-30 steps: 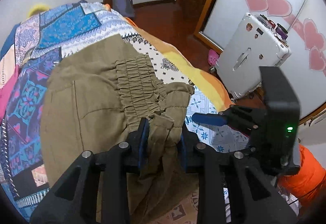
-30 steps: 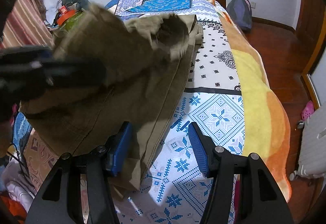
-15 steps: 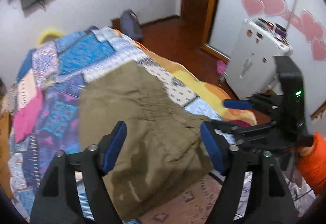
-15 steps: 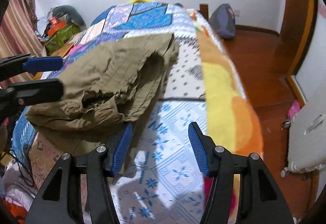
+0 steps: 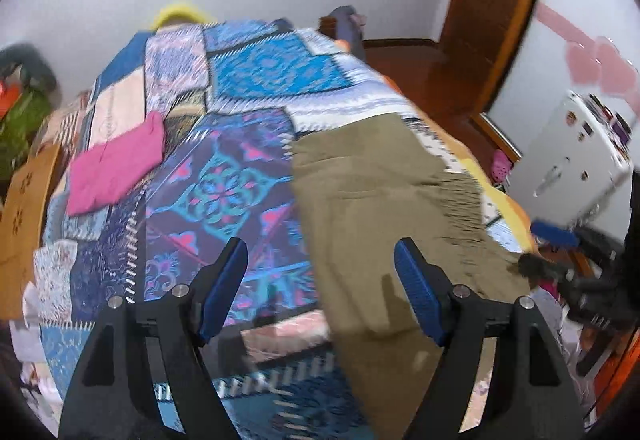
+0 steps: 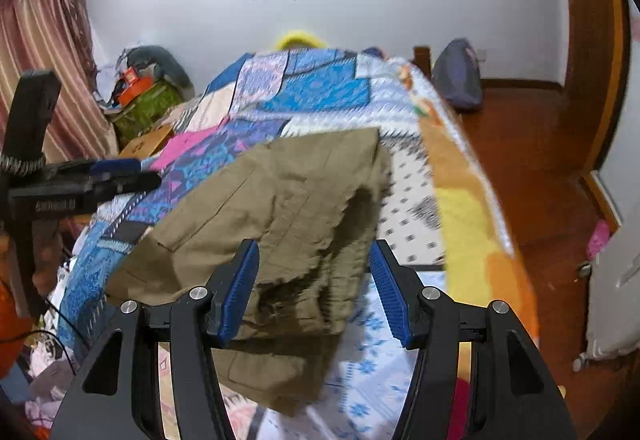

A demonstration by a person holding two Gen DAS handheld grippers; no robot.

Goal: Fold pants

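Gaping wide with nothing between its blue pads, the left gripper [image 5: 320, 284] has just let its jaws spread and hangs above the patchwork bedspread [image 5: 224, 184]. The right gripper [image 6: 314, 288] is apart too, clamping nothing. The olive pants [image 6: 288, 208] lie folded on the bed below it, right of the left gripper; their near end is blurred and cut off

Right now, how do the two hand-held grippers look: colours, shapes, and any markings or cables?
Both match. The left gripper and the right gripper have black angular finger frames with triangular cut-outs, silver round bolts at the joints, and ribbed blue pads on the inner faces. In the right wrist view, the left gripper carries a tall black block, a coiled cable and blurred pale lettering on its side.
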